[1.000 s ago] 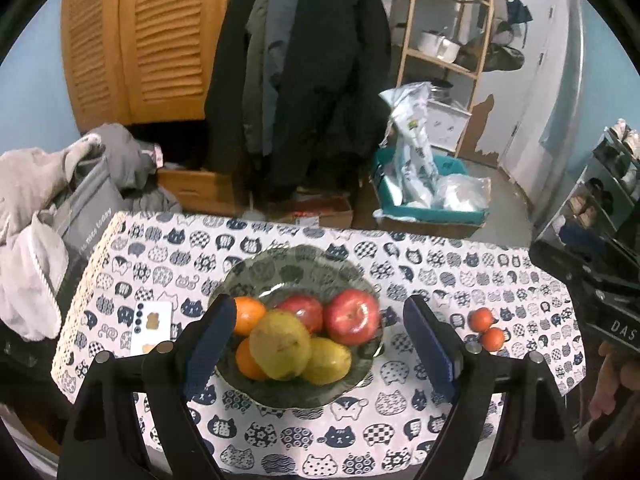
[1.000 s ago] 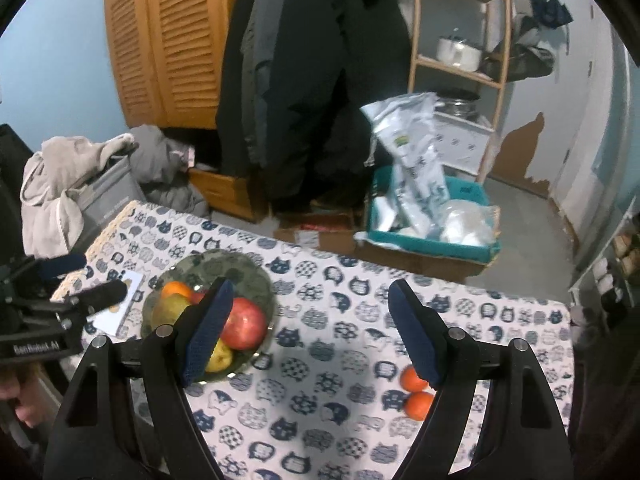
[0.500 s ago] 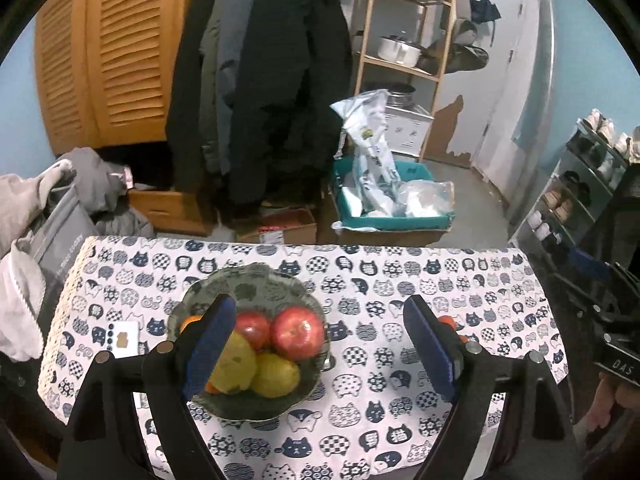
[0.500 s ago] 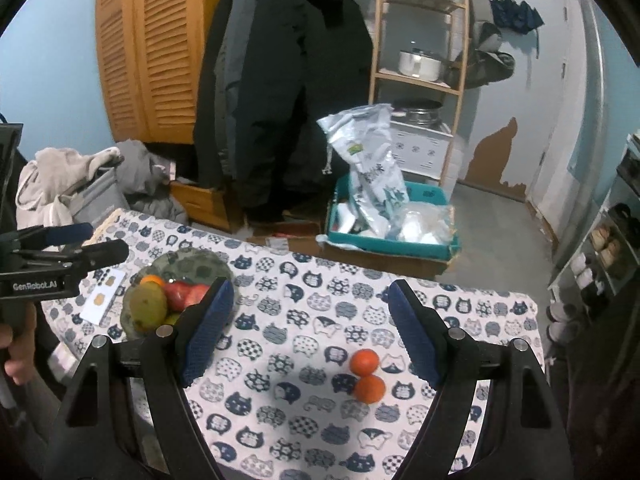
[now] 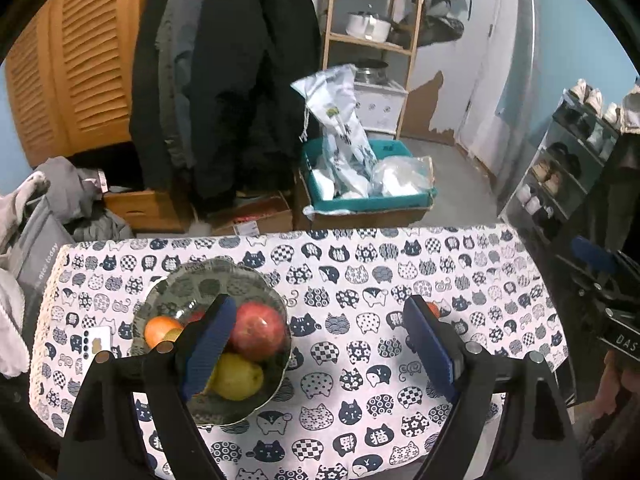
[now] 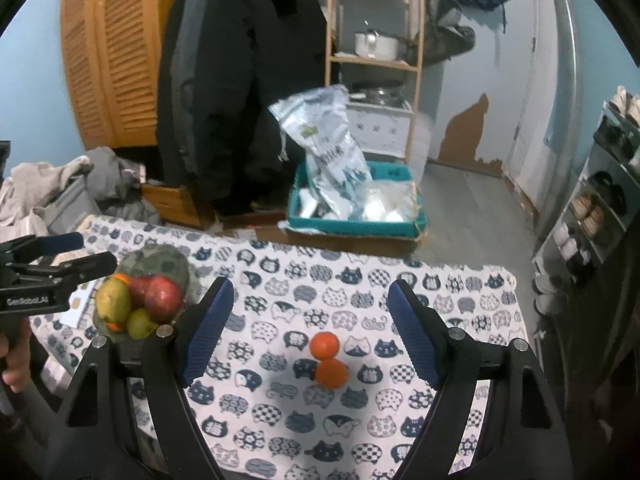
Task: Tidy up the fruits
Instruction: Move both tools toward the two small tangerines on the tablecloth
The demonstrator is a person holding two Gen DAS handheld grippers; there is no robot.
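Observation:
A grey-green patterned bowl (image 5: pixel 224 276) (image 6: pixel 164 262) sits on the left of a table with a cat-print cloth (image 5: pixel 360 280) (image 6: pixel 360 280). It holds a red apple (image 5: pixel 256 330) (image 6: pixel 162 298), yellow-green pears (image 5: pixel 236 376) (image 6: pixel 114 300) and an orange (image 5: pixel 160 330). Two tangerines (image 6: pixel 325 345) (image 6: pixel 332 373) lie touching on the cloth to the right; one tangerine (image 5: pixel 433 309) peeks from behind a finger in the left wrist view. My left gripper (image 5: pixel 316 340) hangs open, its left finger over the bowl. My right gripper (image 6: pixel 310 330) is open above the tangerines, empty.
A white card (image 5: pixel 96 340) lies left of the bowl. Beyond the far table edge stand a teal bin (image 5: pixel 368 200) with plastic bags, cardboard boxes, hanging coats (image 5: pixel 240 80) and a wooden shelf. Clothes pile at the left, a shoe rack (image 5: pixel 568 160) at the right.
Both views have slid back and to the right: the bowl has shifted left in each, and the two tangerines have come between the right gripper's fingers. Both grippers have stayed open.

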